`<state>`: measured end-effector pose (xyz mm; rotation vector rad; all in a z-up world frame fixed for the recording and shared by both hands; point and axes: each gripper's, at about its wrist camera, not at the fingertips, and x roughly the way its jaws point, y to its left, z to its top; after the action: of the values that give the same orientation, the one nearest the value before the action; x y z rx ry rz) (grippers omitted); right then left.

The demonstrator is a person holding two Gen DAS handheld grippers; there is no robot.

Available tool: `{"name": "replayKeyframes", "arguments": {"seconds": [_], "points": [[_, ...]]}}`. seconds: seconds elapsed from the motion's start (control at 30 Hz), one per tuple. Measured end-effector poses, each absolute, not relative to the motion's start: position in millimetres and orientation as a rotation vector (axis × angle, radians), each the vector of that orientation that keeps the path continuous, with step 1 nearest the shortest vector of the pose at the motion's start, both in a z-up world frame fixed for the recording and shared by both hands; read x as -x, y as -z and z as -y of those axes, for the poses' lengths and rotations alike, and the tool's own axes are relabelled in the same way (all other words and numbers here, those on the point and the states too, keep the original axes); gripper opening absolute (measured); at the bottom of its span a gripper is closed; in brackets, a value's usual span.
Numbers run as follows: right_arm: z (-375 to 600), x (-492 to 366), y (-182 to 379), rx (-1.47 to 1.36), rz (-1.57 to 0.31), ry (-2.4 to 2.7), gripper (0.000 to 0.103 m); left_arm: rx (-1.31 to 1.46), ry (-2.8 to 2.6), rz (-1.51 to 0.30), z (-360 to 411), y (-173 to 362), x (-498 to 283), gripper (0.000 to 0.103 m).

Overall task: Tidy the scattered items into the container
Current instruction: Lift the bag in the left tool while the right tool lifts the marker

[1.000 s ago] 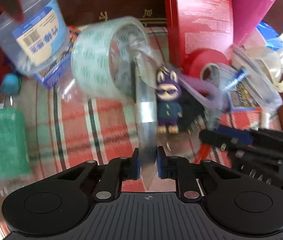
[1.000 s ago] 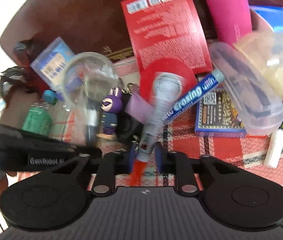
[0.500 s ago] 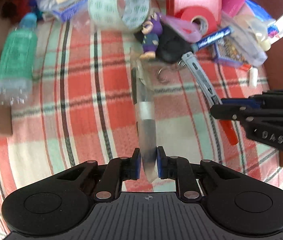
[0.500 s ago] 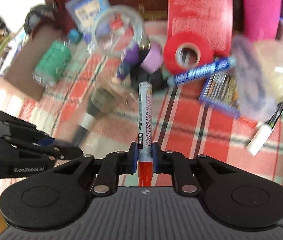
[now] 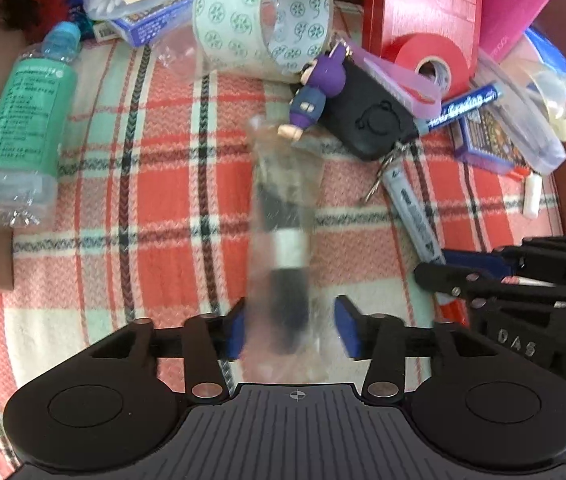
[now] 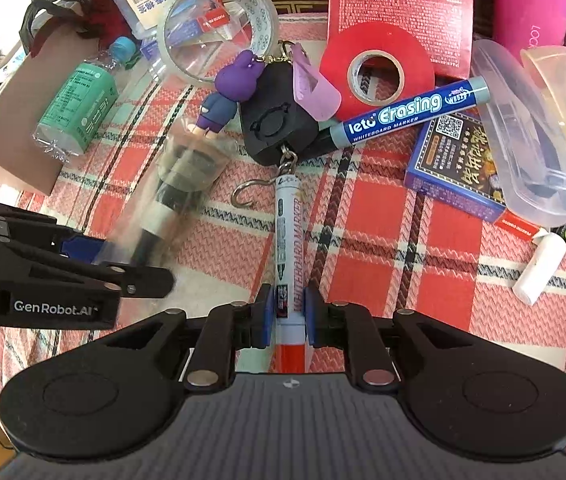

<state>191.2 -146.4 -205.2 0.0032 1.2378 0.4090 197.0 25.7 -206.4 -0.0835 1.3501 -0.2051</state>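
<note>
Left gripper point(image 5: 290, 330) just spread apart, blue pads clear of blurred black brush in clear plastic sleeve point(image 5: 283, 248) between them. Beneath, woven red-and-mint plaid cloth point(image 5: 143, 200); ahead, patterned clear tape roll point(image 5: 261, 16).

Right gripper point(image 6: 288, 314) clenched on red-capped whiteboard marker point(image 6: 289, 240). Ahead, glossy red tape roll point(image 6: 375, 70); beyond, brown wood.

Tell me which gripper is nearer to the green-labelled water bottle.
Left. The left gripper, jaws just opened around a blurred bagged brush, sits on the side of the green-labelled water bottle. The right gripper, clamping a whiteboard marker, is farther across the plaid cloth.
</note>
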Motion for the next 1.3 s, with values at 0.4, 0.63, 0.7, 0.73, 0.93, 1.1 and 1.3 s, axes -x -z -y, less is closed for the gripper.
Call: {"name": "replayKeyframes", "arguments": {"seconds": [0.4, 0.63, 0.7, 0.73, 0.93, 1.1, 1.3], "points": [[136, -193, 207, -0.012, -1.237, -0.403, 0.021, -0.060, 0.196, -1.343, -4, 206, -195, 0.036], [135, -182, 193, -0.035, -1.223, -0.440, 0.017, -0.057, 0.204, -1.329, 3, 187, -174, 0.017], [132, -179, 186, -0.025, -1.207, -0.454, 0.017, -0.065, 0.186, -1.319, 3, 178, -168, 0.017], [130, -177, 181, -0.019, -1.198, -0.463, 0.017, -0.065, 0.180, -1.312, 2, 174, -165, 0.017], [118, -165, 150, -0.006, -1.130, -0.509, 0.017, -0.048, 0.154, -1.257, -13, 145, -148, 0.016], [105, -156, 128, 0.002, -1.085, -0.544, 0.016, -0.025, 0.130, -1.208, -32, 122, -133, 0.015], [85, -150, 113, 0.029, -1.061, -0.582, 0.015, 0.012, 0.087, -1.165, -60, 102, -120, 0.015]]}}
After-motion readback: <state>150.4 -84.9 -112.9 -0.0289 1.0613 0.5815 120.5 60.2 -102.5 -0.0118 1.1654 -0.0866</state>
